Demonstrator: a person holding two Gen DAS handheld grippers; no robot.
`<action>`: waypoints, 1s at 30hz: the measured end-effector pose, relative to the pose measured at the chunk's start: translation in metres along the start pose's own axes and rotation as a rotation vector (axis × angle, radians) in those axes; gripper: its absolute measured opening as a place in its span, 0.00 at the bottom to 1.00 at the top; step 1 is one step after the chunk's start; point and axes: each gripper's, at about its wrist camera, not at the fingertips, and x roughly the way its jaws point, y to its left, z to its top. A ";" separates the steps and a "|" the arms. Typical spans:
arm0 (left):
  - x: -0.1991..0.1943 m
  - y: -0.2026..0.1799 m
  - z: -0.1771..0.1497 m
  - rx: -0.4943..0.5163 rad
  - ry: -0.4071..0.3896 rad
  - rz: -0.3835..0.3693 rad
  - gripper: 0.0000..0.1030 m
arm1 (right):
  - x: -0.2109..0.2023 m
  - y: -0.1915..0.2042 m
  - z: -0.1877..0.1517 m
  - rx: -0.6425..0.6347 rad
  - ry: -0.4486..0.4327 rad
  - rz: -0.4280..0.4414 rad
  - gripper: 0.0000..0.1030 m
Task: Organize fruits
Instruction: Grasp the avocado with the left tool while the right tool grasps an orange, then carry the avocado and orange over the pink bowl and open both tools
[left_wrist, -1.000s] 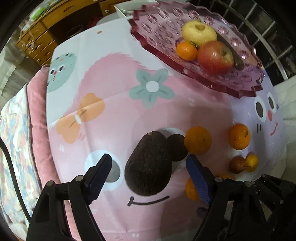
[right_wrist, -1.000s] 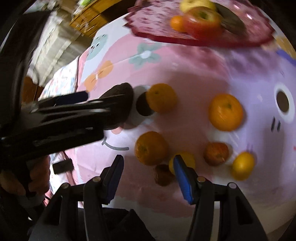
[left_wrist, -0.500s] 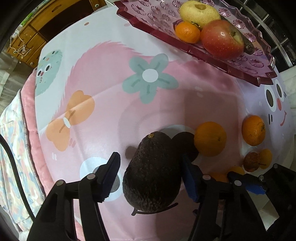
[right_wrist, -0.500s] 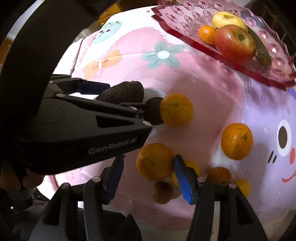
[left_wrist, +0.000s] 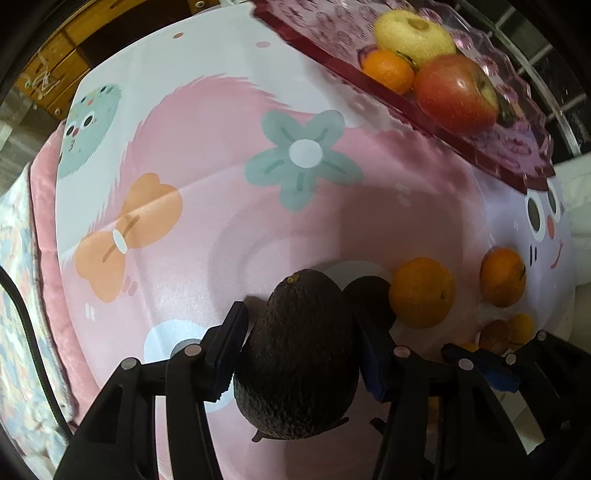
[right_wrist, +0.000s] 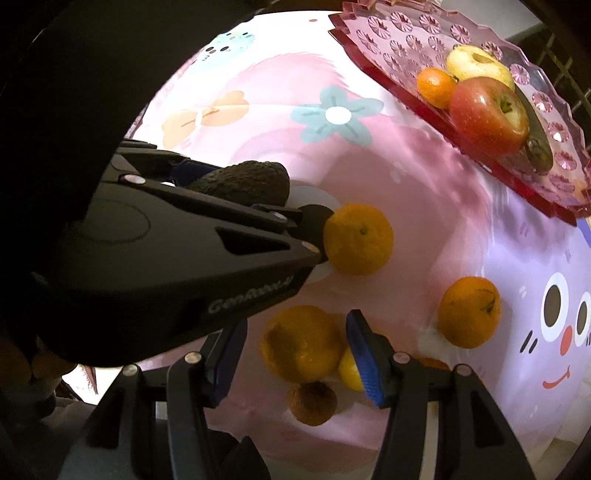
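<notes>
- Avocado (left_wrist: 299, 354), dark and bumpy, lies on the pink cartoon tablecloth (left_wrist: 221, 229) with its stem end pointing away from the left wrist camera.
- It sits between the jaws of the left gripper (left_wrist: 299, 350), which are closing on it; the right pad touches its side, while the left pad is at its flank with contact hard to judge.
- Just right of the avocado rests an orange (left_wrist: 421, 291), and a second orange (left_wrist: 503, 277) lies further right near the printed face.
- The right gripper (right_wrist: 291, 350) hovers with its jaws apart and clamped on nothing, over a third orange (right_wrist: 301, 343) lying on the cloth.
- Near that orange are a small yellow fruit (right_wrist: 349, 371), partly behind the right blue pad, and a small brown fruit (right_wrist: 312, 404) closer to the camera.
- At the far edge of the table stands a pink patterned tray (right_wrist: 391, 40) holding a red apple (right_wrist: 487, 114), a yellow apple (right_wrist: 476, 62), a small orange fruit (right_wrist: 436, 86) and a dark elongated item too unclear to name.
</notes>
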 end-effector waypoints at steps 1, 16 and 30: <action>0.000 0.005 0.000 -0.021 -0.003 -0.006 0.52 | 0.000 0.001 0.000 0.000 0.000 0.000 0.55; -0.050 0.044 -0.012 -0.206 -0.136 -0.084 0.52 | 0.015 -0.002 0.003 0.024 0.049 -0.012 0.41; -0.110 0.034 -0.052 -0.162 -0.261 -0.135 0.52 | -0.025 -0.030 -0.007 0.161 -0.046 0.026 0.39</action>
